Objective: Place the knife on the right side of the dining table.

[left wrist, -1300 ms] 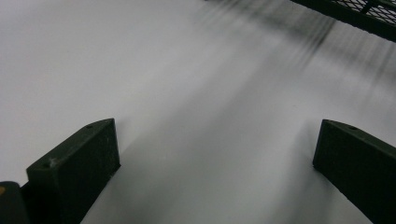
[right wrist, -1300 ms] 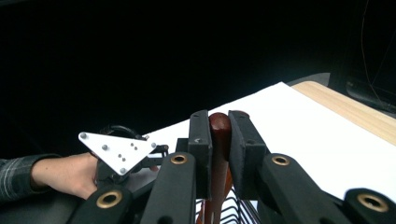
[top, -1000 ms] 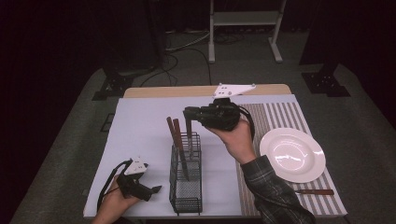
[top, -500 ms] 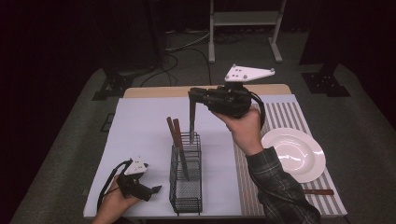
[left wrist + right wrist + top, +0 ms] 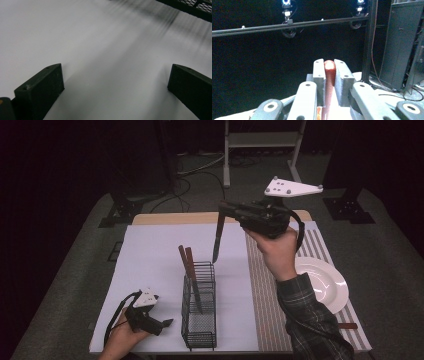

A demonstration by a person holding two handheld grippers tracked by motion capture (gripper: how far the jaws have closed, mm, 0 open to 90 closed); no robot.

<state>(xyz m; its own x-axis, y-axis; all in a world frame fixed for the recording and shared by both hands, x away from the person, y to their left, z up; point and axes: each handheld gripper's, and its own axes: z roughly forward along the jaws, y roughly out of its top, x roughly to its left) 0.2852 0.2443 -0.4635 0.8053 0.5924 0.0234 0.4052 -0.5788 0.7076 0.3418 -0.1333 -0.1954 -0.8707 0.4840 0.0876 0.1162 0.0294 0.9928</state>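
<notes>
My right gripper point(image 5: 223, 211) is raised over the table's middle, shut on the red-brown handle of a utensil point(image 5: 217, 240) whose dark blade hangs down, its tip just above the back rim of a black wire basket point(image 5: 200, 320). In the right gripper view the handle end point(image 5: 329, 68) sits clamped between the jaws of the right gripper point(image 5: 329, 65). Two more brown-handled utensils point(image 5: 186, 262) stand in the basket. My left gripper point(image 5: 167, 323) rests on the white mat at the front left of the basket, open and holding nothing; the left gripper point(image 5: 115, 82) faces bare mat.
A white plate point(image 5: 325, 285) lies on a striped placemat point(image 5: 262, 290) at the right, with another brown-handled utensil point(image 5: 346, 325) near the front edge. The basket's edge point(image 5: 190, 10) shows close ahead of the left gripper. A white mat point(image 5: 150, 255) covers the left of the table.
My right gripper has risen and shifted right, drawing the utensil up out of the basket until its tip hangs above the rim. The left gripper has stayed put.
</notes>
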